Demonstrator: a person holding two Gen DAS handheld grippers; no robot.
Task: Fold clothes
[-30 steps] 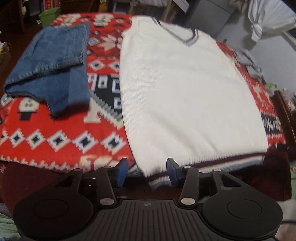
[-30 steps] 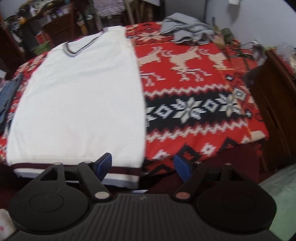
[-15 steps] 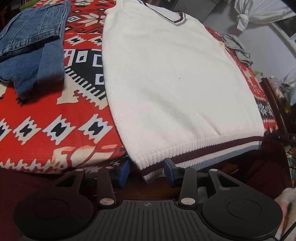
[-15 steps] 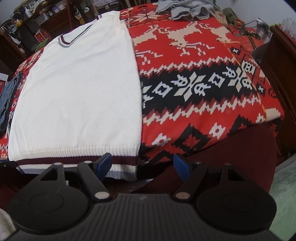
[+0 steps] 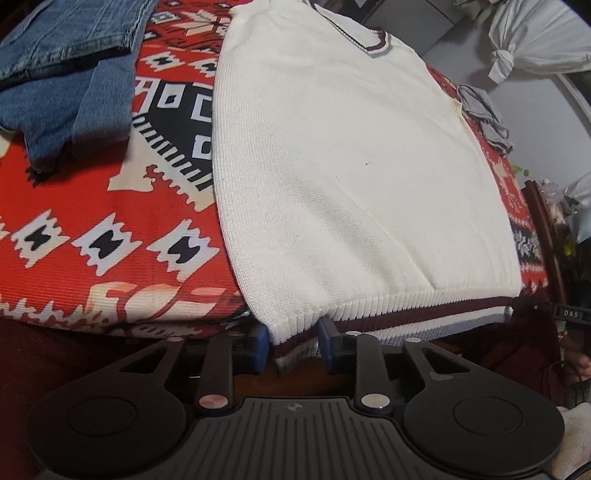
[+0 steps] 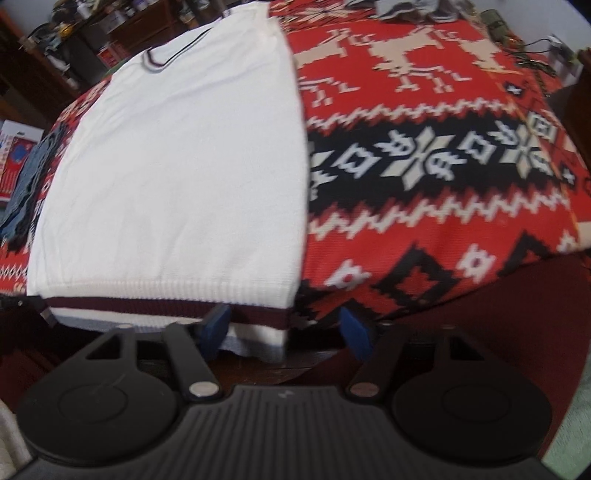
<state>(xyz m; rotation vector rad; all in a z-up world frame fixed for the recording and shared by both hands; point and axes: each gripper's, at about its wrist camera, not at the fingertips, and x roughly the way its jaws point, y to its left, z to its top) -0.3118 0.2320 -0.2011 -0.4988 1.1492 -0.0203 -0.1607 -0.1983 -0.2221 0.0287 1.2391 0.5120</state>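
Note:
A white knit vest (image 5: 351, 166) with a maroon and grey striped hem lies flat on a red patterned blanket (image 5: 92, 229), neckline away from me. My left gripper (image 5: 293, 345) is open, its blue pads either side of the hem's lower left corner, which hangs between them. In the right wrist view the same vest (image 6: 184, 166) fills the left half. My right gripper (image 6: 286, 332) is open and wide, with the hem's lower right corner hanging between its pads.
Folded blue jeans (image 5: 66, 70) lie on the blanket at the far left. A grey garment (image 6: 413, 9) is bunched at the far end of the bed. Dark wooden furniture (image 5: 546, 236) stands along the right side. The blanket's right half (image 6: 443, 155) is bare.
Both grippers have come closer to the vest's hem. The hem corners now hang between the pads of each. The left pads stand a little closer together than before.

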